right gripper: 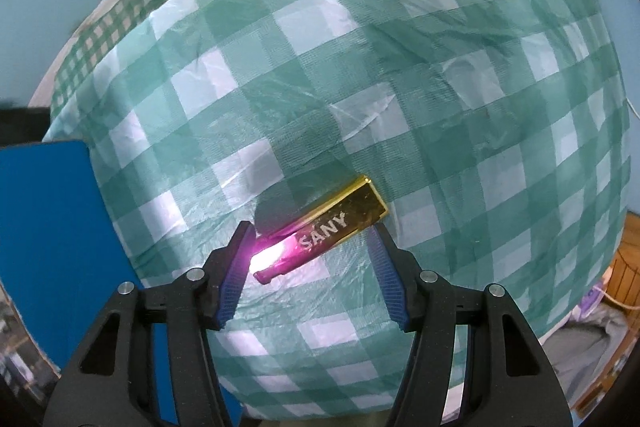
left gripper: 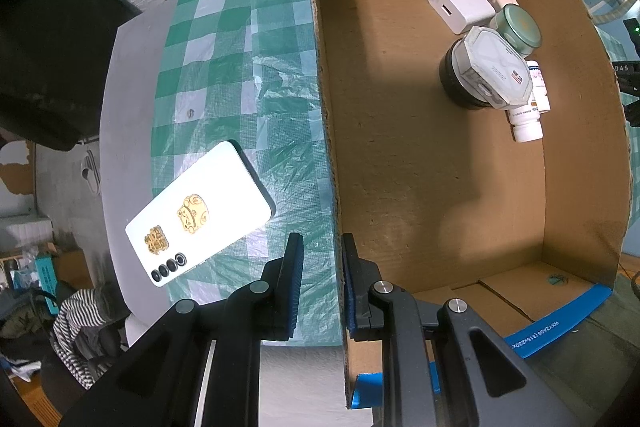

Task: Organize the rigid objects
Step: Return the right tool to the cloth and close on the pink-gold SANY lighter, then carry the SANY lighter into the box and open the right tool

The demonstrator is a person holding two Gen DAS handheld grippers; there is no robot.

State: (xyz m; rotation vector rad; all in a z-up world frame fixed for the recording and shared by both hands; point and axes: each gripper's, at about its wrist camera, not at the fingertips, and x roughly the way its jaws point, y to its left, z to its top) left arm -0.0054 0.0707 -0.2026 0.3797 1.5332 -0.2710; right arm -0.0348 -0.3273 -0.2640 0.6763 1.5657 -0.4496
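In the left wrist view a cardboard box [left gripper: 400, 147] with blue tape stands on the checked cloth. My left gripper [left gripper: 320, 247] straddles its left wall, jaws close on either side of the wall. Inside, at the far right, lie a white charger [left gripper: 460, 5], a green round tin [left gripper: 518, 29], a grey octagonal case [left gripper: 496, 67] on a dark jar, and a white bottle [left gripper: 528, 119]. A white phone [left gripper: 200, 215] with gold stickers lies left of the box. In the right wrist view my right gripper [right gripper: 312, 239] is open around a gold-pink "SANY" lighter [right gripper: 332, 227] lying on the cloth.
The green-and-white checked cloth [right gripper: 360, 67] covers a round table. A blue-taped box flap [right gripper: 48, 227] is at the left of the right wrist view. A dark object [left gripper: 52, 47] looms at the upper left of the left wrist view. Clothes and clutter lie below the table edge.
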